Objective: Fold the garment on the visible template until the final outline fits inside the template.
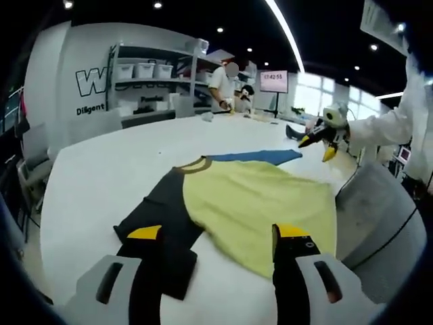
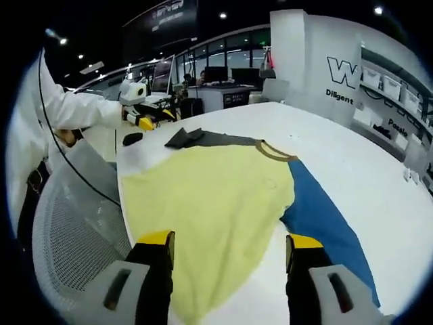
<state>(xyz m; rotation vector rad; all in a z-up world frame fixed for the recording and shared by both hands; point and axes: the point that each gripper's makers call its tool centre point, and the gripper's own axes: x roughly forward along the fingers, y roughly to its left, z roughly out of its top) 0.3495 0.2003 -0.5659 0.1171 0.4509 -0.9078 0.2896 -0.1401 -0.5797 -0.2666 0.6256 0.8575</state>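
A T-shirt with a yellow body [image 1: 257, 203] lies flat on the white table [image 1: 108, 176]. Its black sleeve [image 1: 162, 217] points toward my left gripper [image 1: 218, 233], which hovers open just above the sleeve's end. The blue sleeve [image 1: 260, 157] lies on the far side. Past it my right gripper [image 1: 318, 145] hangs in the air with its jaws apart. In the right gripper view the yellow body [image 2: 210, 196] spreads ahead, with the blue sleeve [image 2: 318, 217] to the right and the black sleeve [image 2: 203, 139] far off. My right gripper [image 2: 230, 241] stands open over the shirt's near edge. The left gripper [image 2: 145, 122] shows at the far left.
A grey mesh chair [image 1: 379, 217] stands against the table's edge beside the person in a white sleeve [image 2: 74, 112]. The same chair [image 2: 74, 230] is at lower left in the right gripper view. Shelves with bins [image 1: 152, 74] and people [image 1: 223, 84] are at the back.
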